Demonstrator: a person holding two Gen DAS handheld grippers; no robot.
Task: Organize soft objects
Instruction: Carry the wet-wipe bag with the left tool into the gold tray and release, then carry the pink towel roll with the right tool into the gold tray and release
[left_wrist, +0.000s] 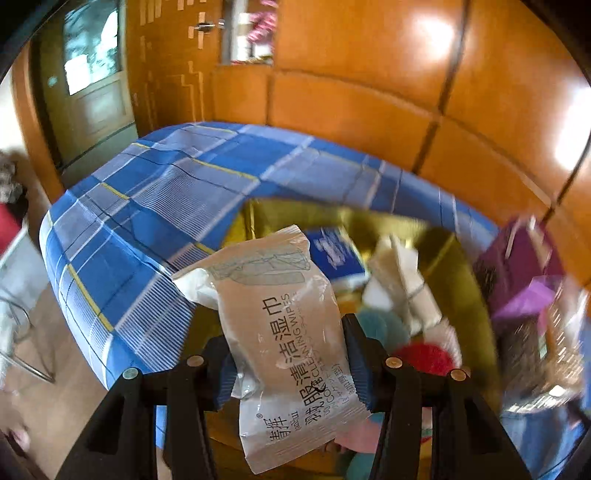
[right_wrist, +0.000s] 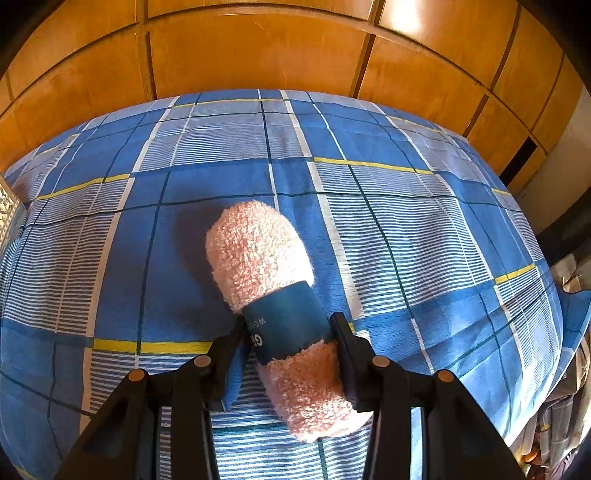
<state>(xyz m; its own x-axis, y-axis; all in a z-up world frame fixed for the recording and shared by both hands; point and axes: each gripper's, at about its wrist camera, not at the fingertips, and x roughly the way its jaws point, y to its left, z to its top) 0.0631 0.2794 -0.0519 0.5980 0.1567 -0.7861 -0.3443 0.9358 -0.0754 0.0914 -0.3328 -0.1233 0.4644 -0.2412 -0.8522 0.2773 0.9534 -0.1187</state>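
Observation:
My left gripper (left_wrist: 290, 363) is shut on a beige pack of cleaning wipes (left_wrist: 280, 332), held up over a gold box (left_wrist: 458, 280). Inside the box lie a blue tissue pack (left_wrist: 334, 251), white folded pieces (left_wrist: 399, 280) and teal and red fluffy items (left_wrist: 424, 356). In the right wrist view my right gripper (right_wrist: 290, 360) is shut on a rolled pink towel (right_wrist: 258, 251) with a dark blue paper band (right_wrist: 288, 325). The towel rests over the blue plaid bedsheet (right_wrist: 369, 221), pointing away from the camera.
Orange wooden wardrobe panels (left_wrist: 369, 92) stand behind the bed. A purple box (left_wrist: 524, 266) sits at the right of the gold box. A door with a glass pane (left_wrist: 92, 74) is at the far left. Clutter (right_wrist: 565, 406) lies off the bed's right edge.

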